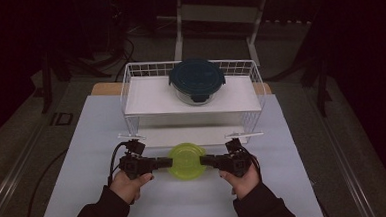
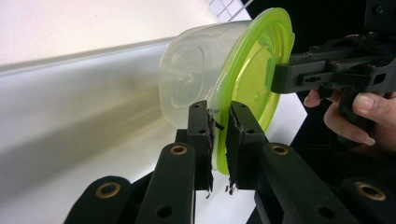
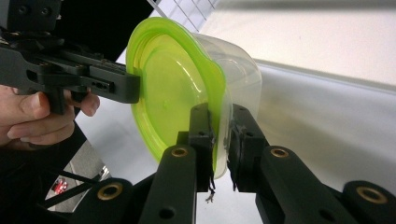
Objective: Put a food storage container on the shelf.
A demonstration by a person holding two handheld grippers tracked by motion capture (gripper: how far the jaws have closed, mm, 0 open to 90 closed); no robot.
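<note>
A clear plastic container with a lime-green lid [image 1: 186, 160] hangs a little above the white mat, in front of the wire rack. My left gripper [image 1: 170, 162] is shut on its left rim and my right gripper [image 1: 203, 161] on its right rim. In the left gripper view the black jaws [image 2: 221, 112] pinch the lid's edge, with the clear tub [image 2: 191, 70] to their left and the other gripper [image 2: 280, 78] clamped on the far rim. In the right gripper view the jaws [image 3: 219, 114] squeeze lid and tub rim together, and the green lid [image 3: 168, 84] faces the camera.
A white wire rack [image 1: 130, 92] with a white shelf stands at the back of the mat. A glass container with a dark teal lid [image 1: 196, 81] sits on top of it. The white mat [image 1: 97, 143] covers the table, and dark floor and stand legs surround it.
</note>
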